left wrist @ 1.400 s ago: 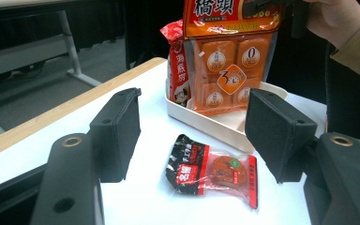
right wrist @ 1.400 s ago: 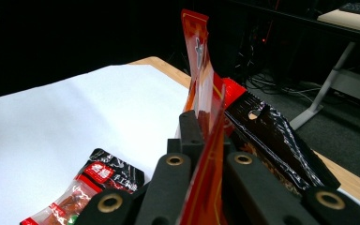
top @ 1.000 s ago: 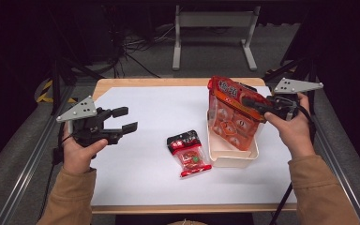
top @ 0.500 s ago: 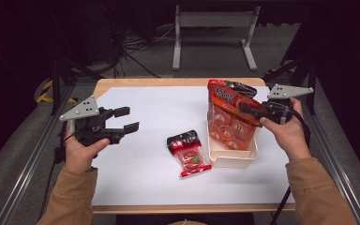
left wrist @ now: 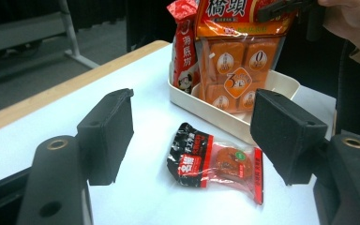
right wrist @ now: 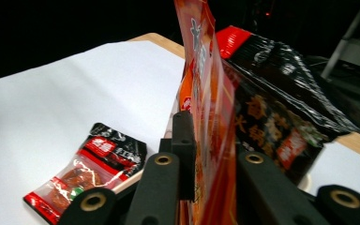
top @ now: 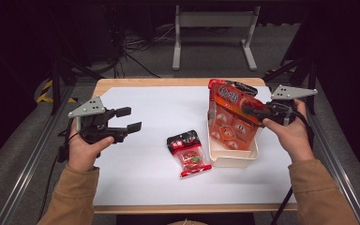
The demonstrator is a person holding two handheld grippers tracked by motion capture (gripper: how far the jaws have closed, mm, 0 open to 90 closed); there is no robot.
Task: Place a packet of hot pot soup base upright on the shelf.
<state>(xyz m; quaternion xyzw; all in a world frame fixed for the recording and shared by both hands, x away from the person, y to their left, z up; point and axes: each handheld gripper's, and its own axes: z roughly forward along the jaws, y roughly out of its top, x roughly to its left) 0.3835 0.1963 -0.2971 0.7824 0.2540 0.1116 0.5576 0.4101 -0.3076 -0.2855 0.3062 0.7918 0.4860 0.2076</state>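
Observation:
A tall orange snack packet stands upright in a white tray. Its top edge runs between the jaws of my right gripper. Those jaws have just been opening, and the grip on the packet looks slack. A small red-and-black packet lies flat on the white table in front of the tray. My left gripper hovers at the left, pointing at that small packet. Its jaws have just been opening wider with nothing between them.
A dark packet with a red top stands in the tray behind the orange one. The white sheet covers a wooden table. A metal stand and cables lie on the floor beyond.
My right gripper and the orange packet have sunk a little toward the tray. The left gripper has stayed in place.

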